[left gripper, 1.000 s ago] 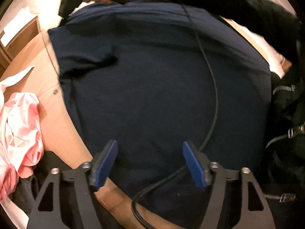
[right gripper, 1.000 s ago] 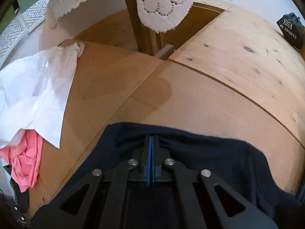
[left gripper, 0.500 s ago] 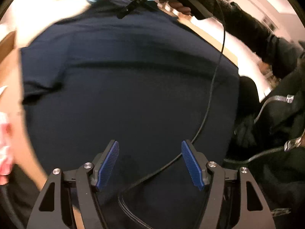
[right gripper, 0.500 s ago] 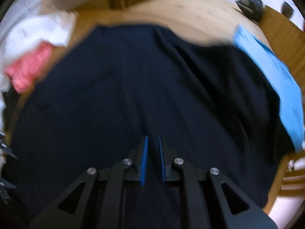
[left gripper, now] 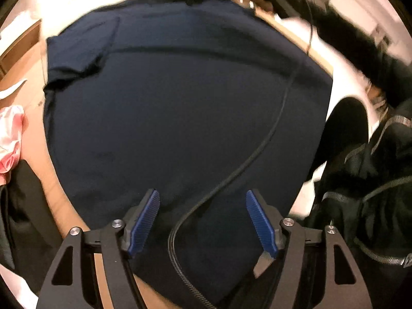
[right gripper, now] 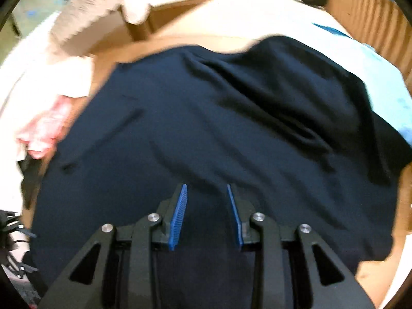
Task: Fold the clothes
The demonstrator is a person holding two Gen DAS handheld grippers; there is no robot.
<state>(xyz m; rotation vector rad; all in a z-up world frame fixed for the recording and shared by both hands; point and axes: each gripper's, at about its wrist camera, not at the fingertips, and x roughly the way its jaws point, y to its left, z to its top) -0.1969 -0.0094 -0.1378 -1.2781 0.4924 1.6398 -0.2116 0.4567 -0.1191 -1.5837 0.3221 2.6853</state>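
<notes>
Now the navy shirt (left gripper: 185, 118) lies spread on the wooden table (right gripper: 180, 43), a pink garment (left gripper: 10, 139) beside its edge. Above the shirt, the left gripper (left gripper: 202, 219) hangs spread and empty; the right gripper (right gripper: 207, 213) is opening, pinching nothing.

A light-brown wooden table (right gripper: 180, 43) with a visible grain carries everything. Spread flat across most of it lies a large navy-blue short-sleeved shirt (right gripper: 206, 134) — creased toward its far side in the right wrist view. Left of the shirt, at the table's edge, sits a crumpled pink garment (right gripper: 43, 131) with a white cloth (right gripper: 51, 82) just beyond it. A pale-blue garment (right gripper: 381, 77) lies at the shirt's right — partly under it.
</notes>
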